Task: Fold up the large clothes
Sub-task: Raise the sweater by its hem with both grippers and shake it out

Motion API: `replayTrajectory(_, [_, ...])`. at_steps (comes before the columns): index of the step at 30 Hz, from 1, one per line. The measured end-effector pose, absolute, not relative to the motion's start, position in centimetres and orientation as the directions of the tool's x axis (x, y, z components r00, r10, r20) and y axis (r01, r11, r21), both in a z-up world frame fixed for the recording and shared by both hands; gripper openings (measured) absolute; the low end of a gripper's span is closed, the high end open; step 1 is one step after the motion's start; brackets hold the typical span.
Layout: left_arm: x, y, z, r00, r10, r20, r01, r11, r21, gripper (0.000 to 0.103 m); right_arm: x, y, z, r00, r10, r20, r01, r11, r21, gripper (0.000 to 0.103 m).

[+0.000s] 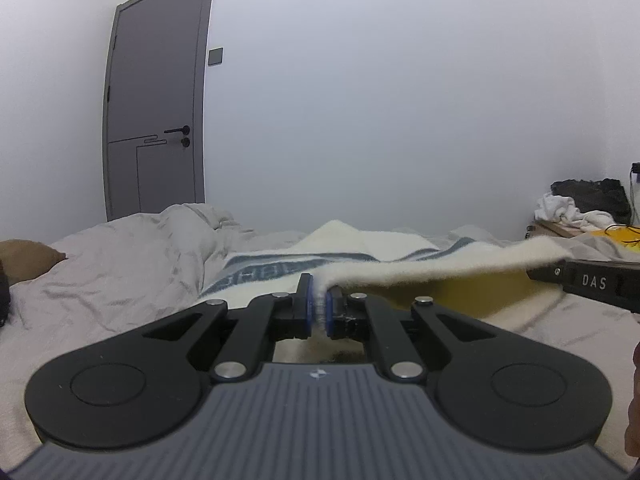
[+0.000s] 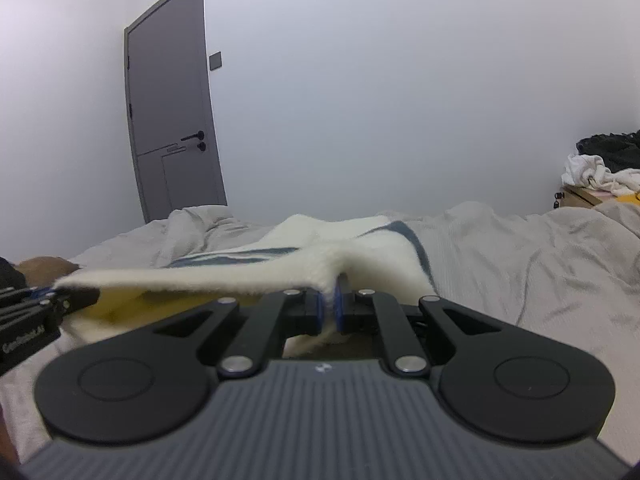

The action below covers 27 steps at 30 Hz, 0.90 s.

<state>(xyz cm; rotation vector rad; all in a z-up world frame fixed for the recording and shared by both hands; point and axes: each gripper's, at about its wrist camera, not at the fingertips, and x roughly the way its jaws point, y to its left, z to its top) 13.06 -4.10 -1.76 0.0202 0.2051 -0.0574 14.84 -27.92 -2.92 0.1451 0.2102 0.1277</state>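
A large cream knit garment (image 1: 352,248) with blue-grey bands lies spread on the bed (image 1: 100,280). My left gripper (image 1: 319,300) is shut on its near edge, the fabric pinched between the blue pads. That edge stretches taut to the right, where my right gripper (image 1: 536,274) holds its other corner. In the right wrist view my right gripper (image 2: 329,304) is shut on the cream garment (image 2: 360,248), and the lifted edge runs left to the left gripper (image 2: 82,296). A yellow inner side shows under the raised edge.
Rumpled grey-white bedding (image 2: 520,264) covers the bed. A grey door (image 1: 156,120) stands in the far wall at left. A wooden side table (image 1: 560,228) at the right carries white and black clothes. A brown cushion (image 1: 28,256) sits at the left edge.
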Motion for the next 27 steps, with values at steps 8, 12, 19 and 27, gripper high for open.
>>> replayTrajectory(8, [5.8,-3.3,-0.4,0.972,-0.074,-0.223,0.070,0.997,-0.026,0.007,8.8,-27.3,-2.1,0.969,0.141,-0.201,-0.108,0.980,0.167,0.009])
replayTrajectory(12, [1.9,-3.8,-1.2,0.962,-0.088,-0.258,0.082,0.996,-0.031,0.007,5.5,-27.2,-2.5,0.962,0.128,-0.241,-0.085,0.980,0.182,0.009])
replayTrajectory(19, [1.6,-4.8,-3.8,0.920,-0.081,-0.383,0.109,0.993,0.053,0.007,4.4,-27.3,-5.3,0.882,0.119,-0.457,-0.020,0.977,0.215,0.010])
replayTrajectory(27, [5.4,-4.4,-8.4,0.812,0.001,-0.584,0.059,0.995,0.085,0.008,6.6,-25.9,-6.8,0.829,0.128,-0.545,-0.024,0.981,0.194,0.011])
